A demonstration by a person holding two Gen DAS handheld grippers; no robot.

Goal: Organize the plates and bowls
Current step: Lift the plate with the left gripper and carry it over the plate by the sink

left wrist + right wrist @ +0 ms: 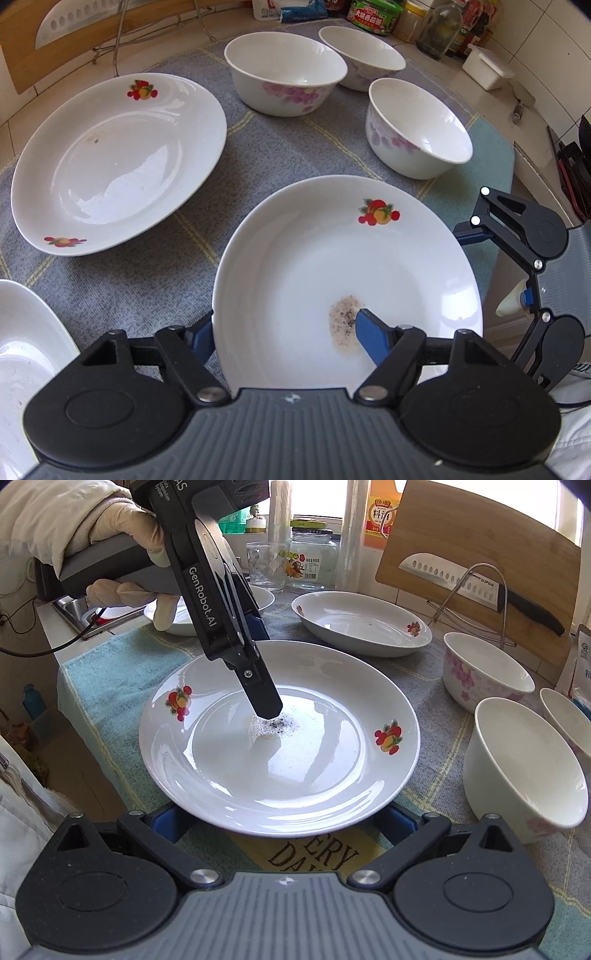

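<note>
The near plate (347,280), lower right of the left wrist view, is glazed ceramic: stiff, slick, breakable, best taken at the rim. The left gripper (284,338) is pinched on that rim, one finger inside and one under. The right gripper (279,821) seems spread beneath the opposite edge, probably not yet gripping.
</note>
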